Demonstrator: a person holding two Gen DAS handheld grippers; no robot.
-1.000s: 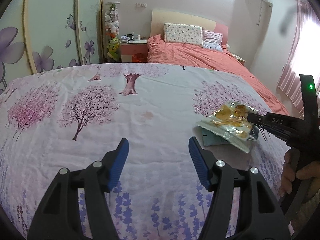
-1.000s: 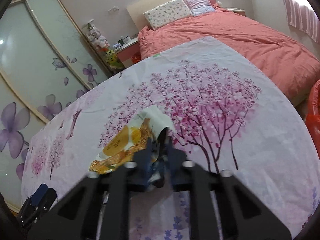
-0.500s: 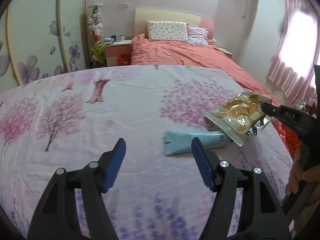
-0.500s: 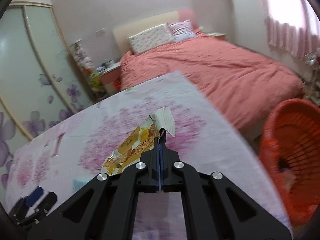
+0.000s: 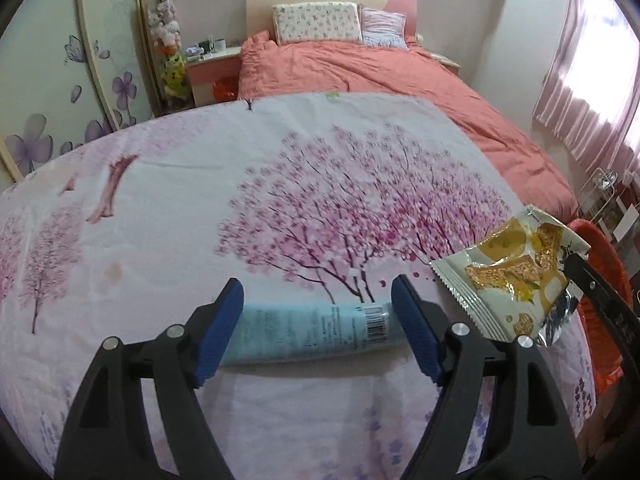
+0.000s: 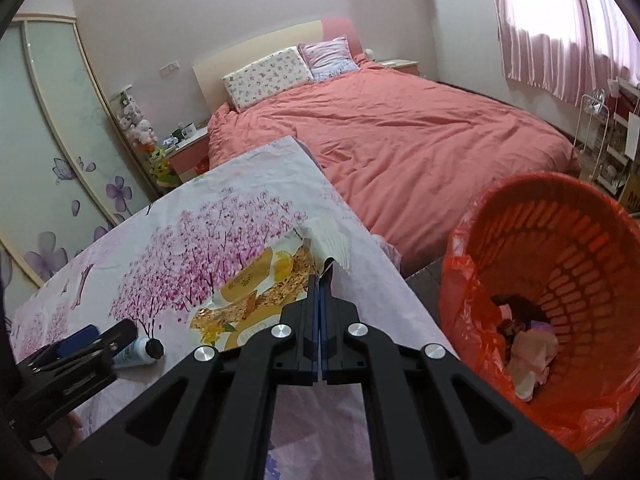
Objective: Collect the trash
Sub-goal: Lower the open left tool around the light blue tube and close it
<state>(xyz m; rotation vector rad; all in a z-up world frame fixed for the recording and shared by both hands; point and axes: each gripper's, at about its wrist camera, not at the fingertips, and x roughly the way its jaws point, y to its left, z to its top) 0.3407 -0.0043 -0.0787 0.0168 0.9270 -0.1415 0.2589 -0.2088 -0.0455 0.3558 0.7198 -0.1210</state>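
Observation:
My right gripper (image 6: 320, 280) is shut on a yellow and white snack wrapper (image 6: 264, 280) and holds it up over the table's right edge. The wrapper also shows in the left wrist view (image 5: 516, 276). A light blue tube (image 5: 308, 330) with a black cap (image 6: 154, 348) lies on the flowered tablecloth (image 5: 200, 208). My left gripper (image 5: 318, 300) is open, its blue pads (image 5: 224, 328) either side of the tube, just above it. An orange trash basket (image 6: 560, 280) with an orange liner stands on the floor at the right and holds some trash.
A bed with a salmon cover (image 6: 420, 136) and pillows lies beyond the table. A nightstand (image 5: 212, 64) and a wardrobe with flower doors (image 5: 60, 80) stand at the left. Pink curtains (image 6: 568, 28) and a wire rack (image 6: 600, 132) are at the right.
My right gripper has carried the wrapper right, toward the basket. My left gripper has moved forward and right until its open pads bracket the blue tube.

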